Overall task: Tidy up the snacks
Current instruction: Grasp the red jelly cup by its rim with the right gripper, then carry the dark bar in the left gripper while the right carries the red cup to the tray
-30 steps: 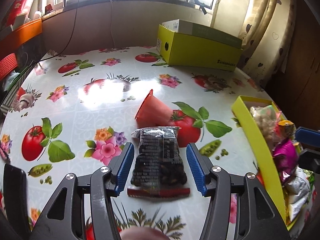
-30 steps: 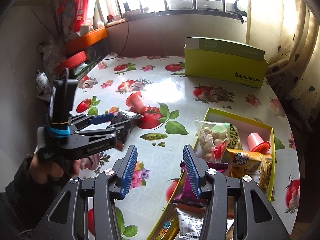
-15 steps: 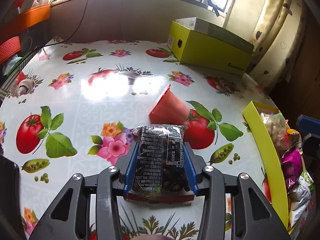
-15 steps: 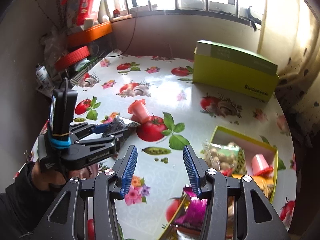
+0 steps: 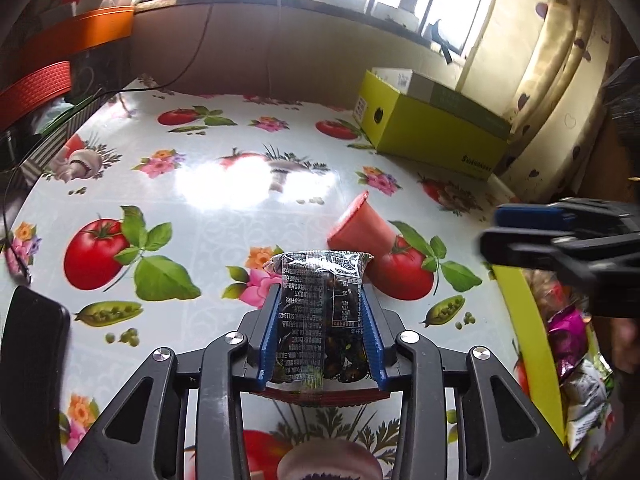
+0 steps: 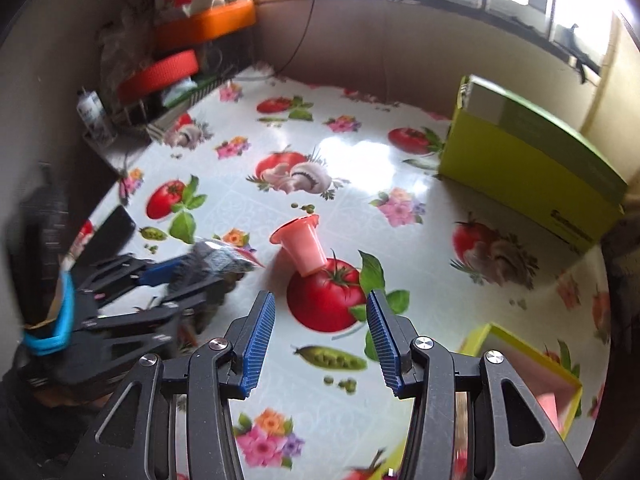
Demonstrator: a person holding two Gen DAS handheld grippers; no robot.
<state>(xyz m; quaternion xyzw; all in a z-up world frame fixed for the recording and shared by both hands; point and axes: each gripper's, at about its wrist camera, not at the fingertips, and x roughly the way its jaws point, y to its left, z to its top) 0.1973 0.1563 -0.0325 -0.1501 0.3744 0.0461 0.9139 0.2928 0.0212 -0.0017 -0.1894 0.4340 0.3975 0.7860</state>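
A dark snack packet (image 5: pixel 320 316) is seen pinched between the blue pads (image 5: pixel 269 336) of the left gripper (image 5: pixel 320 334), whose jaws are closing on it; both pads are pressed against the packet's sides, and its crimped top edge stands clear beyond the fingertips. The packet's red lower seam is seen just behind the pads, over a table (image 5: pixel 224 216) covered in a cloth printed with tomatoes, flowers and peas.

Just beyond the packet and slightly to the right of the left gripper, a pink cup (image 5: pixel 362 229) is shown lying on its side on the cloth, its rim turned away toward the window. From the right wrist view the same cup (image 6: pixel 301 242) lies ahead of the right gripper (image 6: pixel 320 338), a little left of its centre line, with its narrow base resting over a printed tomato.

The right gripper's jaws are held apart with nothing between them; only the tablecloth is visible through the gap. To its left, the left gripper (image 6: pixel 188 276) and its packet (image 6: pixel 218 258) are caught blurred.

A yellow-green tray (image 5: pixel 528 332) is seen at the right of the left gripper, filled with assorted wrapped snacks (image 5: pixel 568 324); the right gripper (image 5: pixel 532 236) is caught above its near wall. In the right wrist view a corner of the tray (image 6: pixel 524 350) appears just right of the right gripper. Far ahead and to the right of both grippers, a closed yellow-green carton (image 5: pixel 432 128) rests near the curtain.
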